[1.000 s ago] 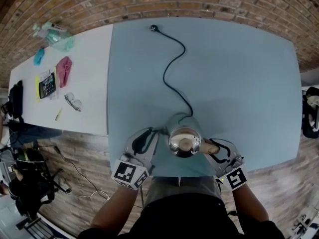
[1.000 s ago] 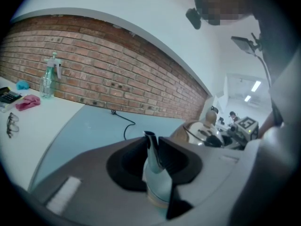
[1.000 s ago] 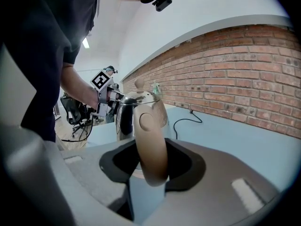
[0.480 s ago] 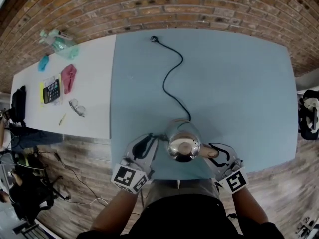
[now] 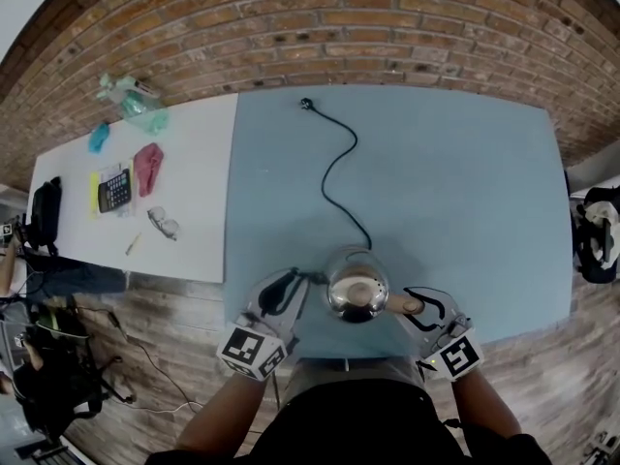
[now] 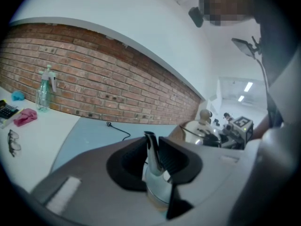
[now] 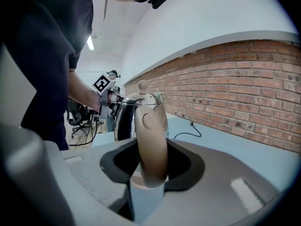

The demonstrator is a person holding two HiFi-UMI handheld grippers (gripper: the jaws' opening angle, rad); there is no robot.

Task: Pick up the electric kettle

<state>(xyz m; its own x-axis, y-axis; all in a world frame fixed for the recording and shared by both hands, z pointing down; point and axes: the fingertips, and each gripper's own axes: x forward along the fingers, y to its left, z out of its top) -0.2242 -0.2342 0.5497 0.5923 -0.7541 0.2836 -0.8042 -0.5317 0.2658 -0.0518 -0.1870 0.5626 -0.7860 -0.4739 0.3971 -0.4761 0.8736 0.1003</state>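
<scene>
The steel electric kettle [image 5: 356, 296] hangs near the front edge of the blue table [image 5: 465, 192], held from both sides. My left gripper [image 5: 308, 284] is shut on its spout [image 6: 151, 154], which stands upright between the dark pads. My right gripper [image 5: 407, 305] is shut on the tan handle [image 7: 151, 145], and its jaws have just been closing a little tighter on it. The kettle's lid knob [image 7: 142, 84] and shiny body [image 7: 123, 119] show behind the handle. A black power cord [image 5: 334, 168] runs from under the kettle to its plug [image 5: 306, 104] at the far edge.
A white table [image 5: 194, 221] adjoins on the left, carrying a spray bottle [image 5: 131, 100], a calculator [image 5: 114, 191], a pink cloth [image 5: 147, 166] and glasses [image 5: 165, 224]. A brick wall [image 5: 387, 27] runs behind both tables. A dark bag [image 5: 593, 235] sits at the right edge.
Both grippers have risen slightly together with the kettle between them. The head view has tilted, so the tables sit lower in the picture.
</scene>
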